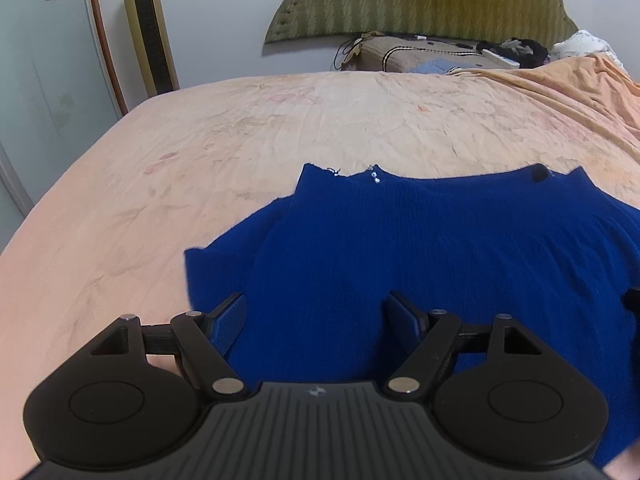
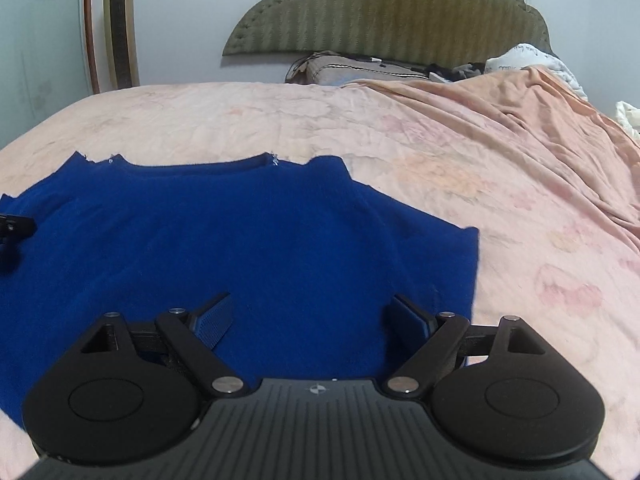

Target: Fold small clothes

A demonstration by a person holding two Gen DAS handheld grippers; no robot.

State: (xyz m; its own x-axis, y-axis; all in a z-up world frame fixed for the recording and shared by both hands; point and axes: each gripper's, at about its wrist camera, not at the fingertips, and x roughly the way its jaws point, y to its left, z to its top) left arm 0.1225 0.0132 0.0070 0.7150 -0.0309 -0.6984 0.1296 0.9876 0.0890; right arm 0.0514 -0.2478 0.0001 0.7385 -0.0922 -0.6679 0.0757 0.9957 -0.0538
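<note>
Blue knit sweater (image 1: pixel 420 248) lies flat; I hold left gripper (image 1: pixel 316 316) and right gripper (image 2: pixel 310 316) apart and empty, risking single-layer pinches that bunch the fold.

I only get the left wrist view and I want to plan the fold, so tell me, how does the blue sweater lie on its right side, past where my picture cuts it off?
Observer: The blue sweater lies flat there, its right sleeve spread out on the pink bedsheet and ending in a straight cuff edge.
Operator: Where is the right claw?
Observer: The right claw is open over the lower body of the sweater, with nothing pinched.
Operator: Anything lying on the bed to the right of the sleeve?
Observer: Only bare sheet beside it; farther back an orange blanket is heaped toward the headboard.
</note>
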